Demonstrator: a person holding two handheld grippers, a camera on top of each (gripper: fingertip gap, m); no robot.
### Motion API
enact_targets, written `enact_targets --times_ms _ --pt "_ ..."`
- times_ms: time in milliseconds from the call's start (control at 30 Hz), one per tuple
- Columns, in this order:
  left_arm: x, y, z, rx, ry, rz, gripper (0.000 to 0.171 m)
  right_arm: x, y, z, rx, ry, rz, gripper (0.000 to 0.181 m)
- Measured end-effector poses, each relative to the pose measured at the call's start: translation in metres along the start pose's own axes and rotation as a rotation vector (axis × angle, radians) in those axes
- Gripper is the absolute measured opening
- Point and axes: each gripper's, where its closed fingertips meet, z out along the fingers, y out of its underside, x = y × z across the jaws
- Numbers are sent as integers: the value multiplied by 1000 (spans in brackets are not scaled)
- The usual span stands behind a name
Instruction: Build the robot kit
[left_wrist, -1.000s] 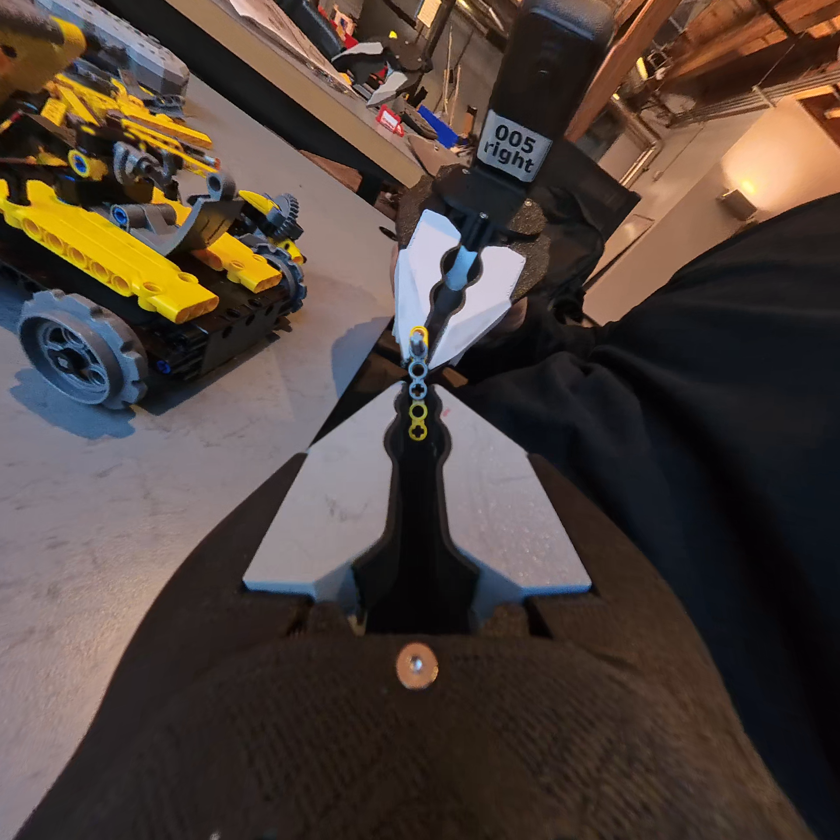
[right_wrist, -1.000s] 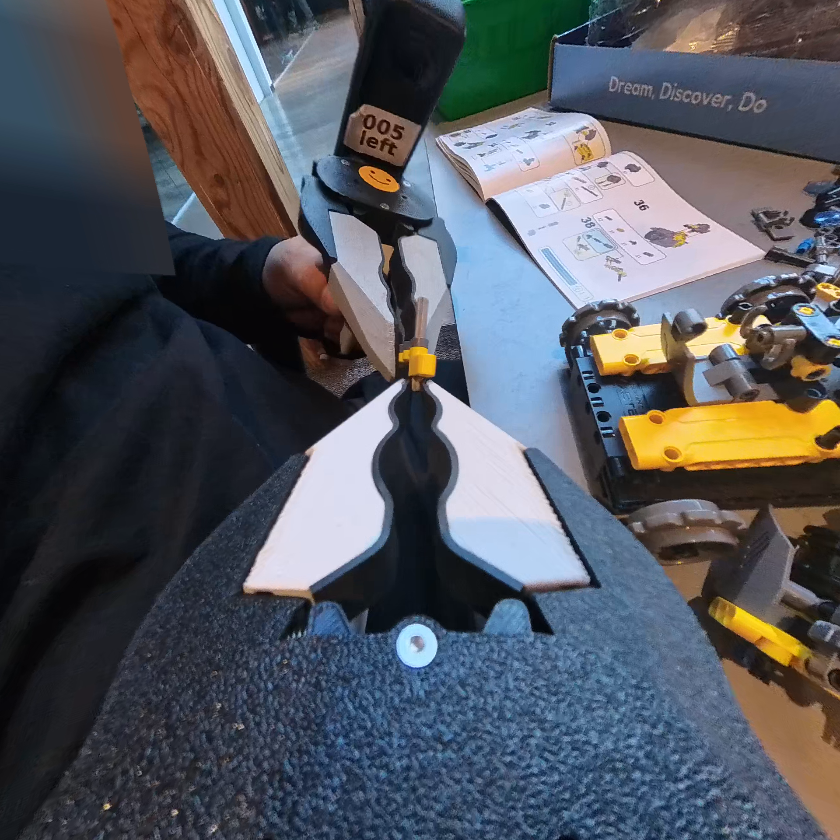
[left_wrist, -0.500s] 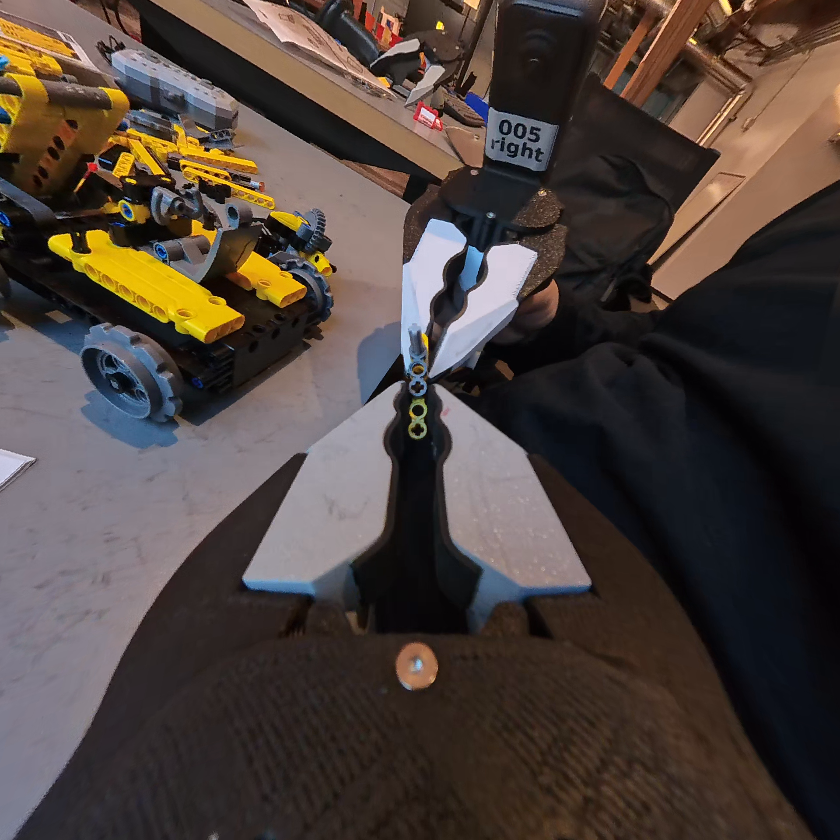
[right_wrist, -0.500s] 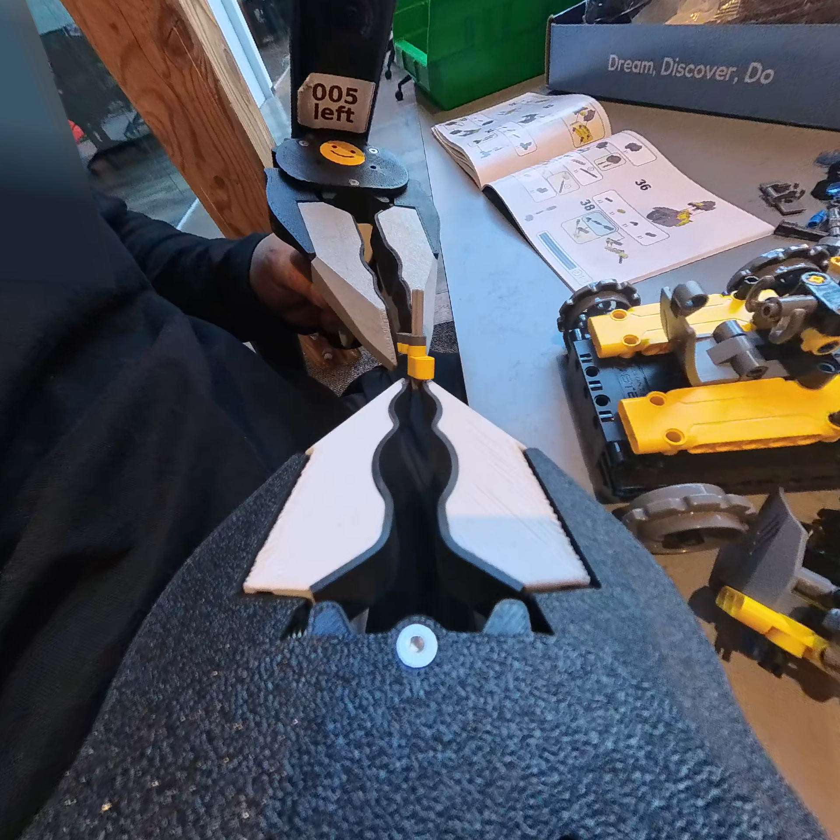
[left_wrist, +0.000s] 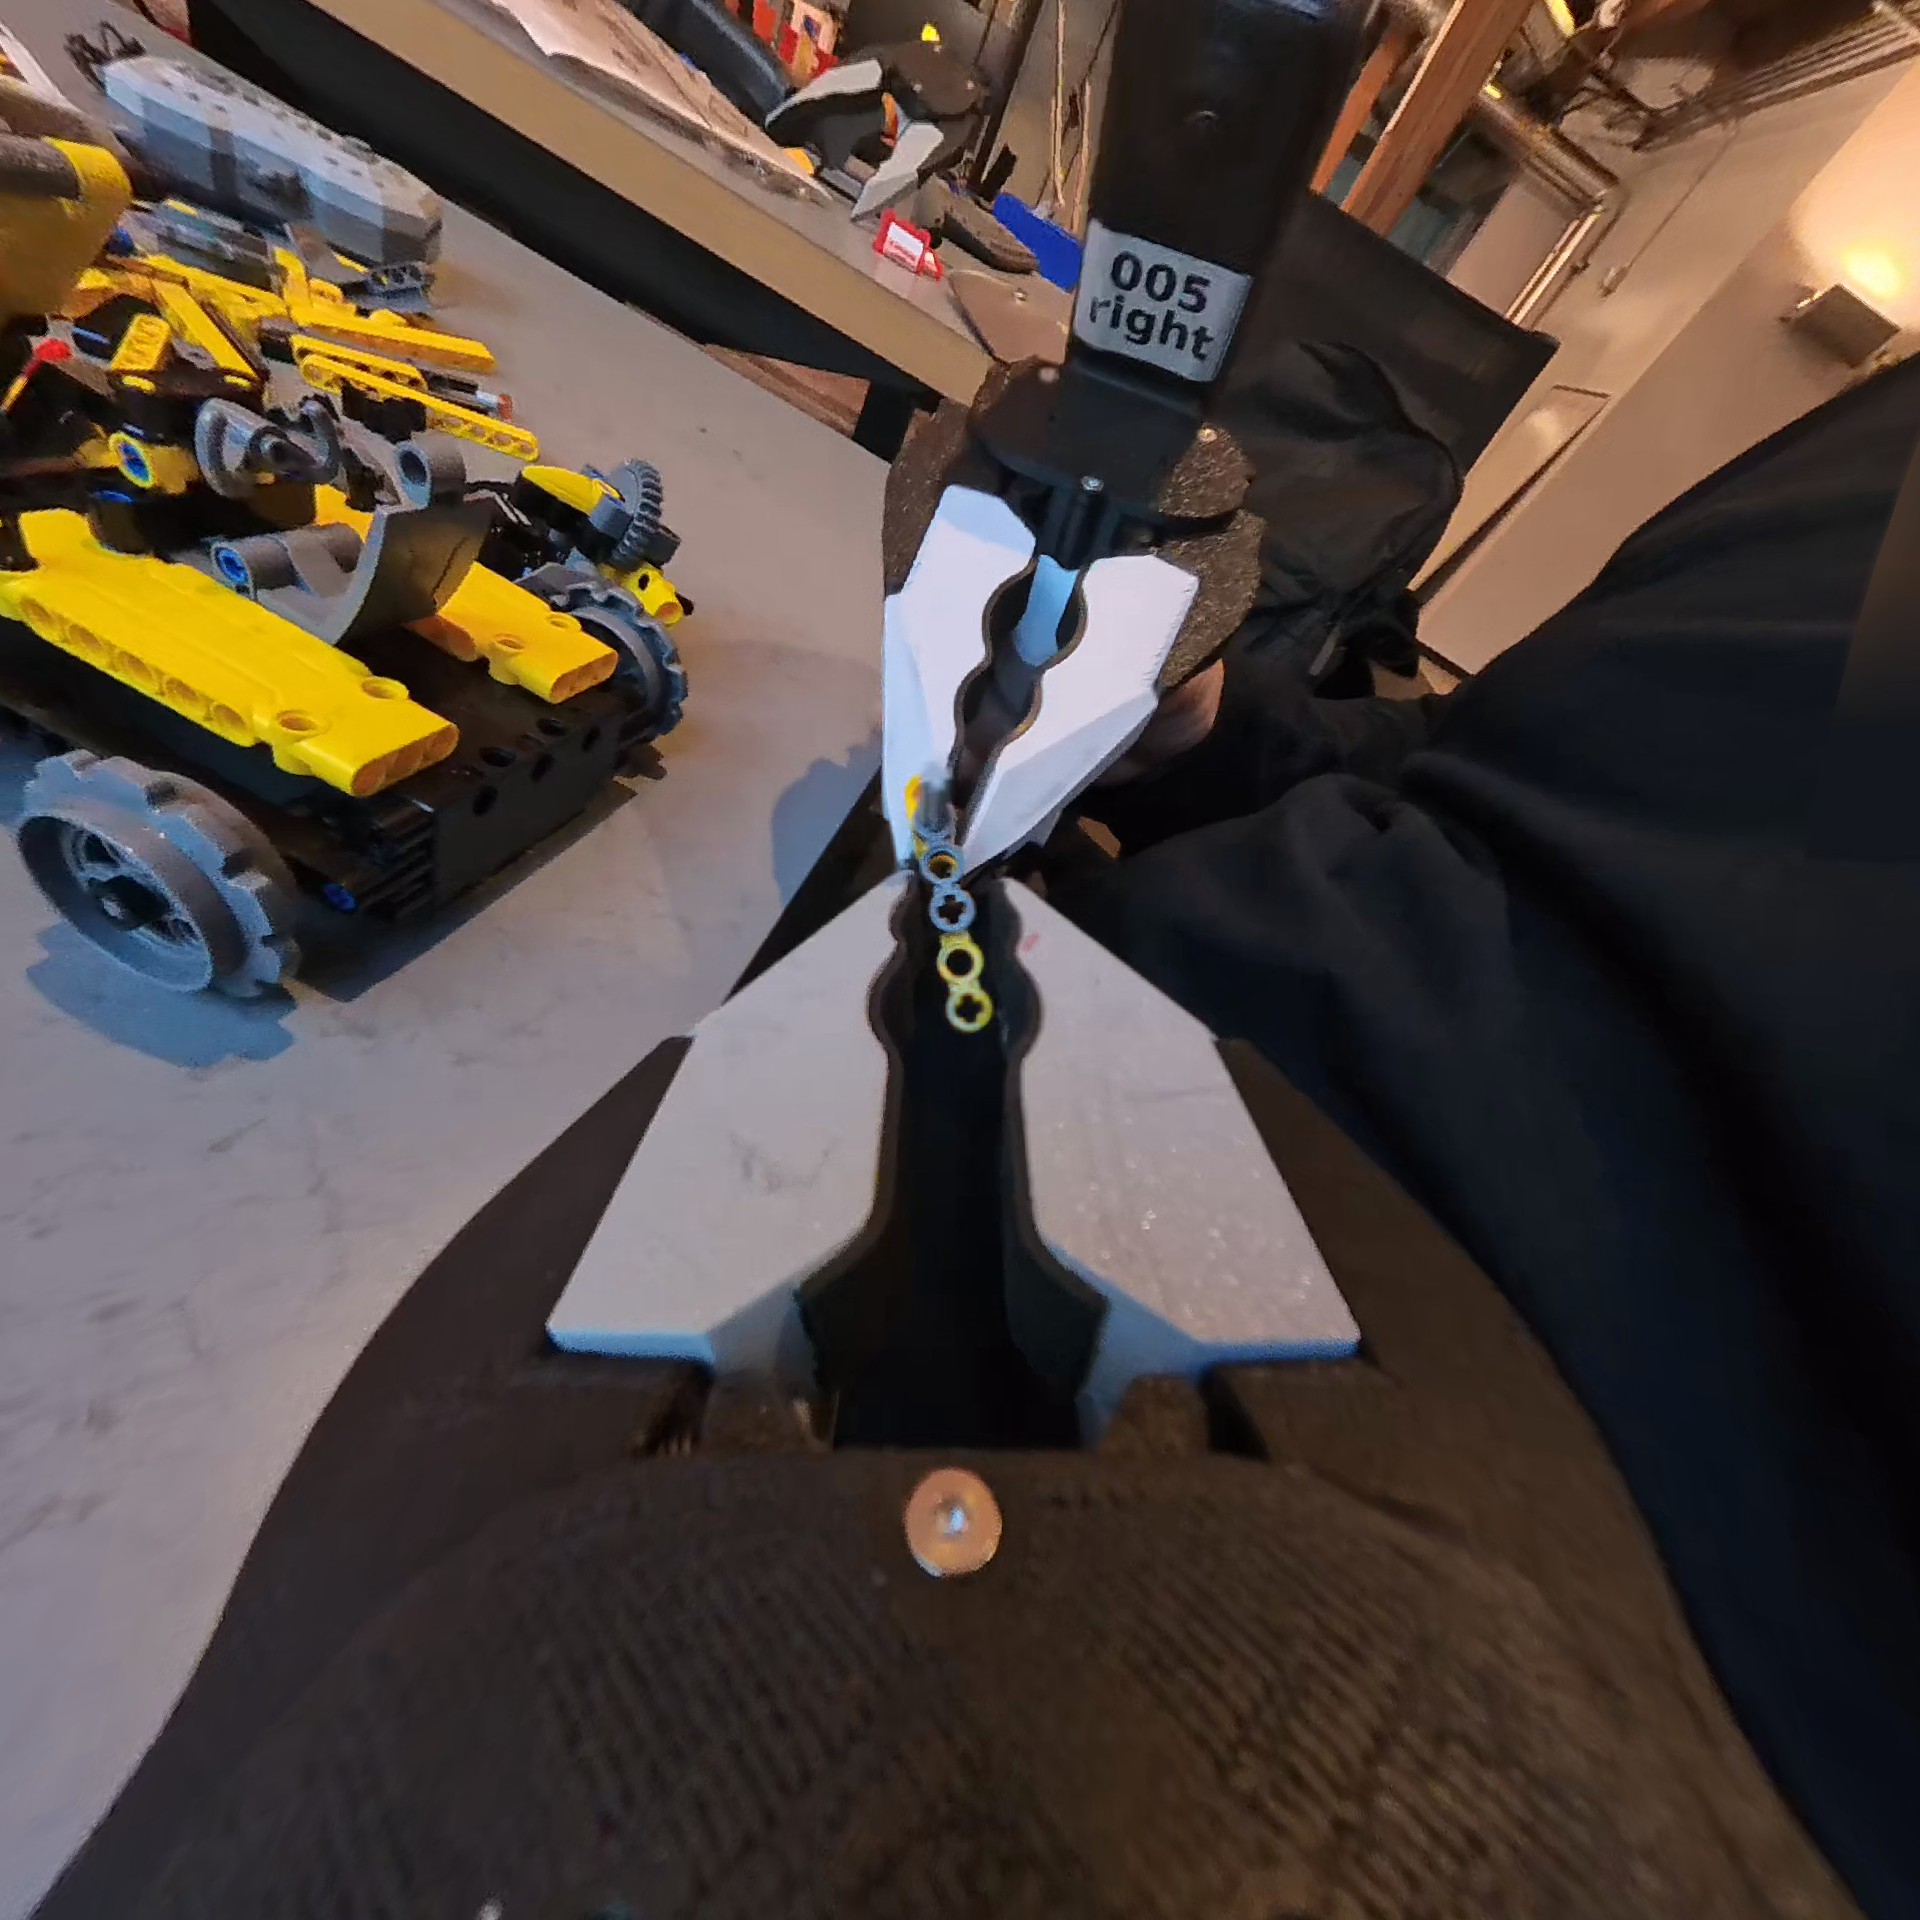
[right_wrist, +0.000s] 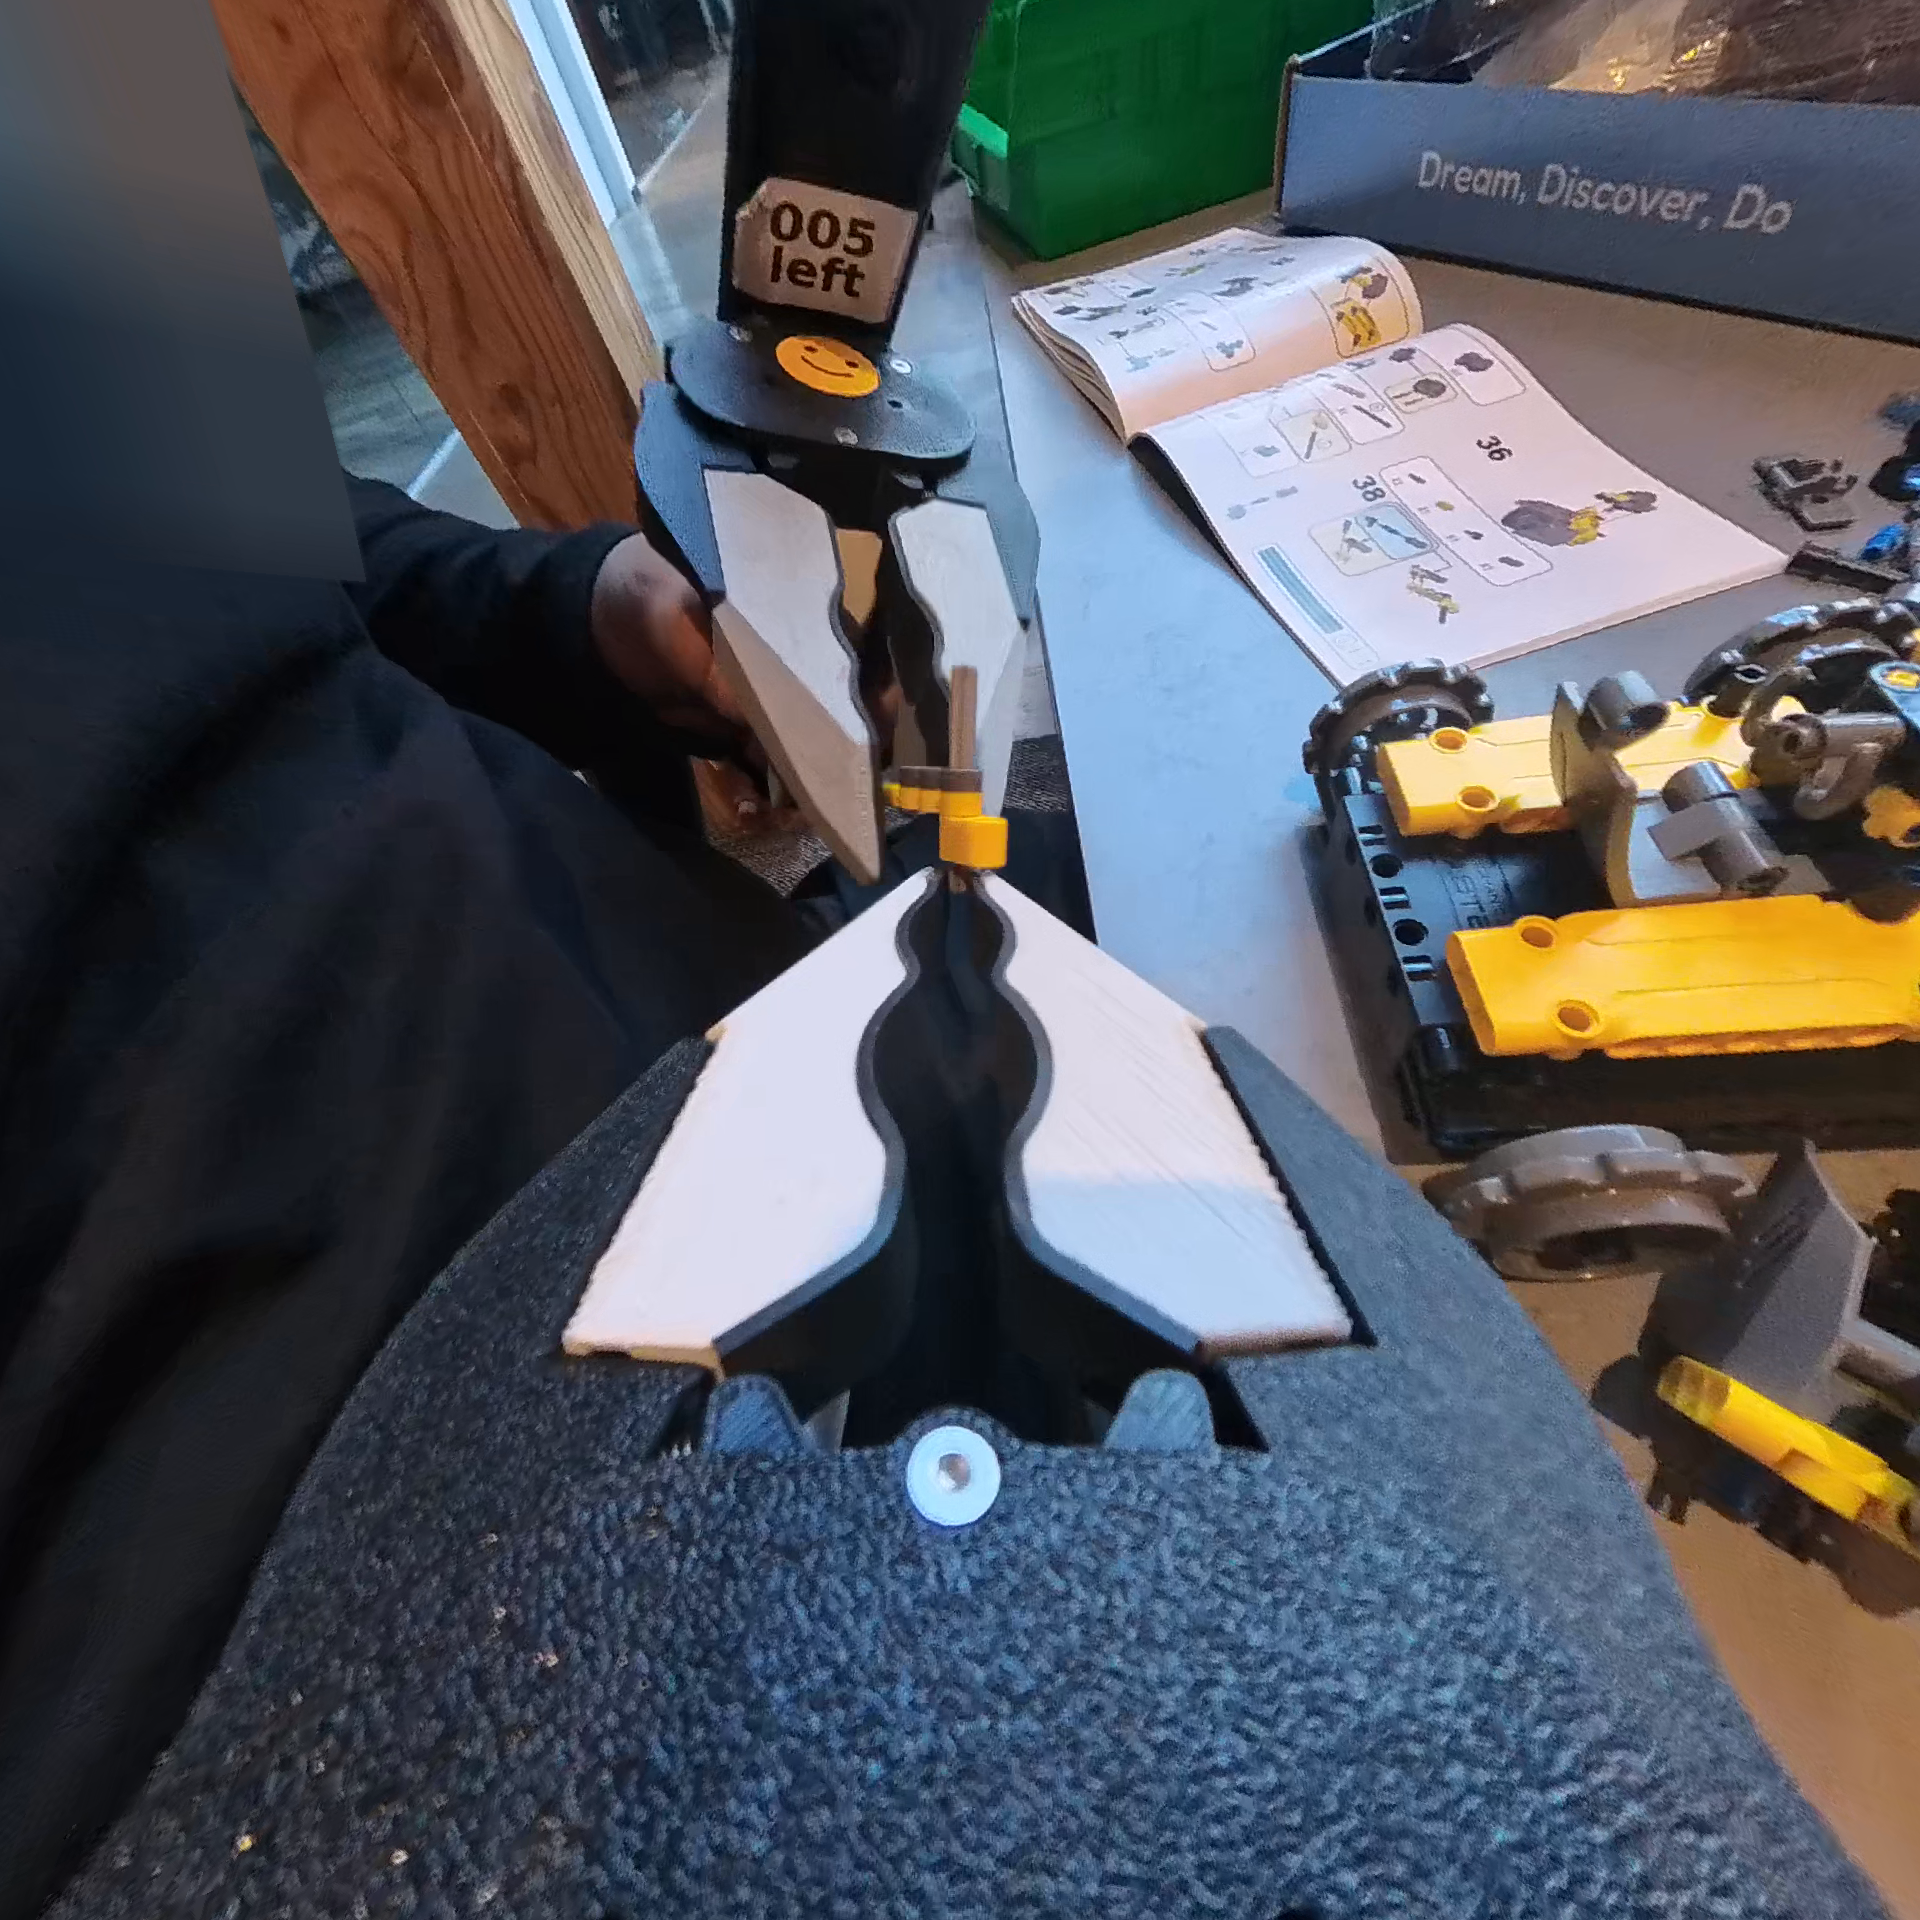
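Off edge of grey surface (left_wrist: 436, 1122), beside yellow-and-black brick-built tracked vehicle (left_wrist: 260, 665): left gripper (left_wrist: 951, 904) fingers closed on short stack of grey and yellow thin plastic liftarms (left_wrist: 958, 956). Right gripper (right_wrist: 961, 878) fingers closed on dark plastic axle with yellow connector (right_wrist: 971, 831), tip-to-tip with left. Judgement: keep axle square to liftarm hole, both grips firm, press straight, no twist. Open instruction booklet (right_wrist: 1382, 436) lies beyond vehicle.

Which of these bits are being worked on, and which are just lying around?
In the grippers:
left gripper shut on grey and yellow holed plastic links
right gripper shut on thin grey axle with yellow plastic connector

Lying about:
yellow and black toy brick vehicle
open paper instruction booklet
dark blue cardboard box
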Motion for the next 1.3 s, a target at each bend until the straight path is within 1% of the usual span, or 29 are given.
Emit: enact_targets --times_ms 67,200,367,500,533,567,600,633,667,700,733,767,800,833,867,933,1000,1067,1167,1233,1267,1300 --pt "1 -1 -3 8 5 0 4 -2 -1 0 -9 13 -39 2" --pt "-1 -12 -7 71 -58 1 4 0 -7 1 -19 84 -98 1" --pt "-1 -16 -9 106 -121 17 4 -1 -8 2 38 77 -12 2" --pt "0 -20 -9 138 -107 -14 4 -2 -9 0 69 86 1 1" --pt "1 -28 -13 194 -94 -29 5 -1 -4 1 45 96 6 0" --pt "0 -54 -33 367 -85 -54 4 4 14 4 -35 122 3 0" --pt "-5 -69 -53 432 -86 -78 4 4 35 9 -96 130 13 0" --pt "-11 -74 -64 427 -131 -52 4 -5 43 12 -73 75 76 0" --pt "-17 -66 -61 362 -195 -12 4 -13 40 12 -26 25 144 0" --pt "-17 -53 -52 300 -207 -3 4 -9 37 10 -11 36 173 0" --pt "-14 -42 -41 266 -174 -25 4 0 30 7 4 63 188 0" --pt "-10 -33 -30 239 -113 -75 4 5 20 3 35 70 203 0" --pt "-8 -29 -23 225 -61 -135 4 8 9 -1 72 72 203 0" --pt "-6 -30 -19 225 -21 -172 4 10 0 -4 100 80 186 2" --pt "-5 -30 -17 218 -2 -185 4 10 -7 -7 113 92 159 9" --pt "-7 -28 -15 202 -24 -179 4 8 -16 -9 119 118 97 15" --pt "-7 -24 -14 193 -4 -223 4 9 -18 -8 91 155 38 23" --pt "-5 -21 -12 196 40 -280 4 11 -15 -6 46 189 -15 22" --pt "-6 -16 -9 181 43 -302 4 13 -11 -3 2 227 -78 10" --pt "-7 -18 -10 198 43 -301 4 11 -12 -2 9 220 -82 3" --pt "-8 -19 -10 202 40 -305 4 11 -13 -2 15 213 -73 2" --pt "-9 -17 -9 198 35 -306 4 9 -14 -2 24 197 -60 9"
